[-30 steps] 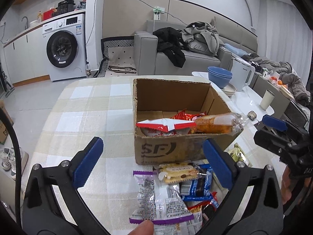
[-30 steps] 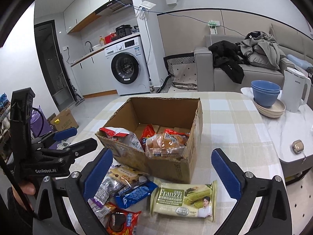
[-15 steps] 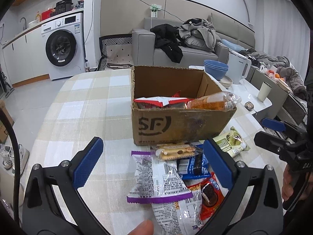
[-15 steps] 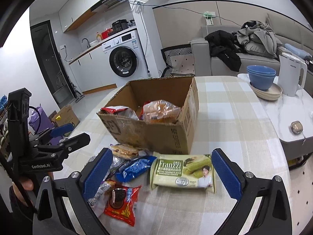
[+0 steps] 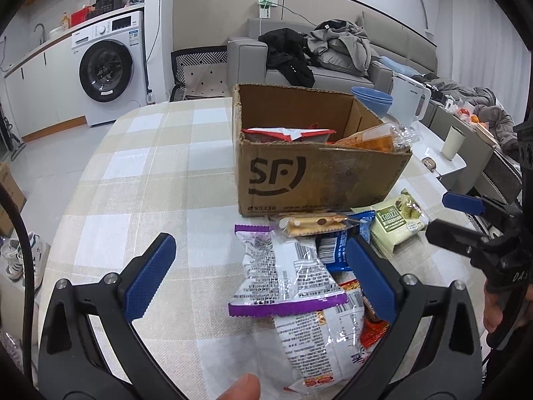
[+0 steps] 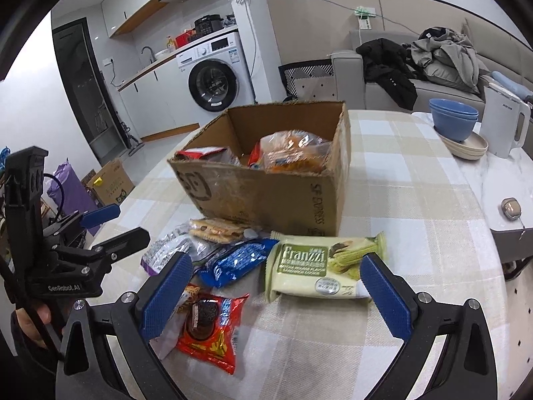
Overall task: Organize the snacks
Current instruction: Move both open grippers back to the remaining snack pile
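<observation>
A cardboard SF box point(image 5: 309, 180) point(image 6: 273, 196) stands on the checked table and holds a red packet point(image 5: 286, 133) and an orange bread bag point(image 6: 293, 153). Loose snacks lie in front of it: a purple-edged clear bag point(image 5: 286, 276), a cracker pack point(image 5: 313, 225), a blue pack point(image 6: 236, 261), a red cookie pack point(image 6: 210, 330) and a green Franzzi pack point(image 6: 319, 266). My left gripper point(image 5: 260, 283) is open above the purple-edged bag. My right gripper point(image 6: 276, 290) is open above the Franzzi pack.
Blue bowls point(image 6: 454, 118) and a white kettle point(image 6: 503, 120) stand on a marble side table at the right, with a cup point(image 5: 451, 141). A sofa with clothes point(image 6: 416, 66) and a washing machine point(image 5: 106, 70) are behind the table.
Both grippers have drawn back and dropped lower toward the loose snacks. The box now looks farther away and the packs sit between the open fingers.
</observation>
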